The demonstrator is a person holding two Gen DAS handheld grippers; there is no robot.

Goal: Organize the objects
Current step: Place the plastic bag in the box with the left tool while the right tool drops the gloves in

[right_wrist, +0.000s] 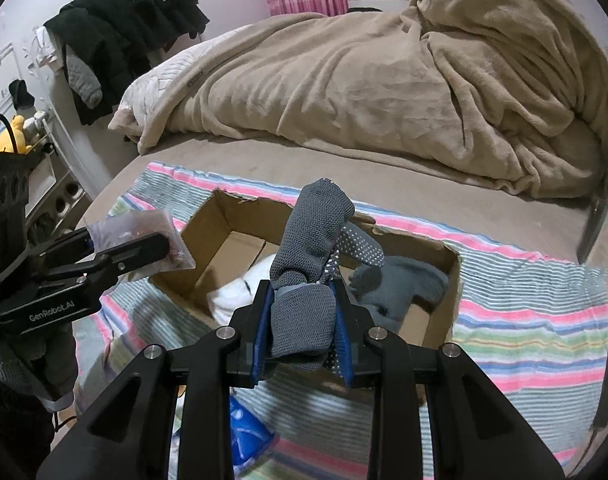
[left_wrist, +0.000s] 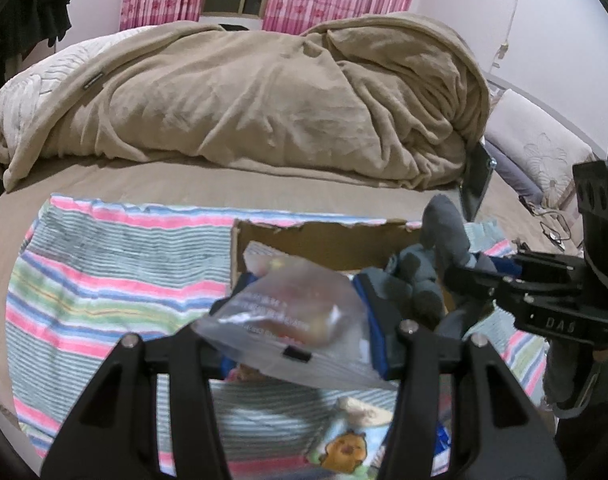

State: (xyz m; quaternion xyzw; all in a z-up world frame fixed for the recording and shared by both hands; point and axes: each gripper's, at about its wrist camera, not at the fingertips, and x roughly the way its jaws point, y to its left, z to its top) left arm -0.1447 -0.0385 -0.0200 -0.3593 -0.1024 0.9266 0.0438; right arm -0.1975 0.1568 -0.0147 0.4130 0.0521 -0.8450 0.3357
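Left gripper (left_wrist: 300, 344) pinches a clear plastic snack packet (left_wrist: 300, 312), carried in the air just beside the open brown cardboard box (right_wrist: 224, 236). Right gripper (right_wrist: 304, 320) is clamped on a grey knitted sock with white grip dots (right_wrist: 316, 232), held above the box opening. Box sits on a pastel striped towel (right_wrist: 524, 308) spread over the bed; white and grey fabric lie inside it. Crumpled beige fleece blanket (left_wrist: 264, 100) behind.

Knitted grey sock (right_wrist: 304, 280), glossy clear plastic packet (left_wrist: 296, 320), matt cardboard box (right_wrist: 224, 236)
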